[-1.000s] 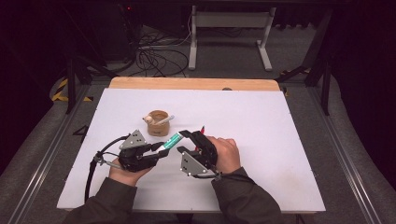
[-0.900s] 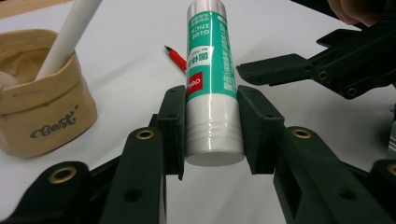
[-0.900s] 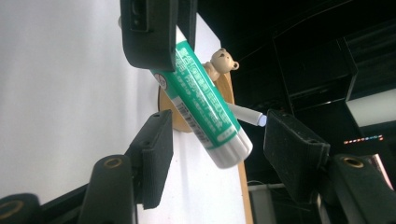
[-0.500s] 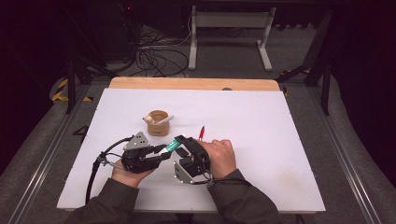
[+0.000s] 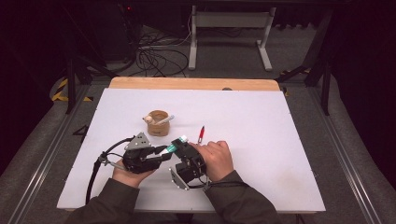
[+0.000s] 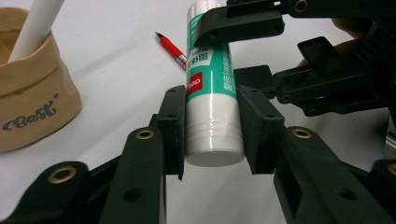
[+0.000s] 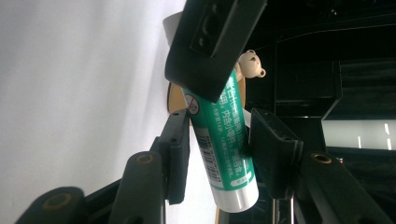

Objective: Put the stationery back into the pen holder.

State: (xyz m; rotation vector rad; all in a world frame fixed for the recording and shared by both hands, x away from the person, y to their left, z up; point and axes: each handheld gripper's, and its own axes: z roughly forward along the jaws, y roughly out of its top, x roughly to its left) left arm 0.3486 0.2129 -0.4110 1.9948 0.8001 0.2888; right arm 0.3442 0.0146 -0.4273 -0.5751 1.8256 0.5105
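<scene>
The glue stick point(image 6: 212, 93) is up off the white table point(image 5: 280, 140), caught between both tools near the front edge. The left gripper point(image 6: 212, 135) is clamped on its white end, pads tight against both sides. The right gripper point(image 7: 219, 140) reaches in from the other side; its jaws have just been closing around the green middle of the tube, one pad touching, the other a hair off. Beyond lie a red pen point(image 5: 201, 133) and a brown cup point(image 5: 158, 123)
</scene>
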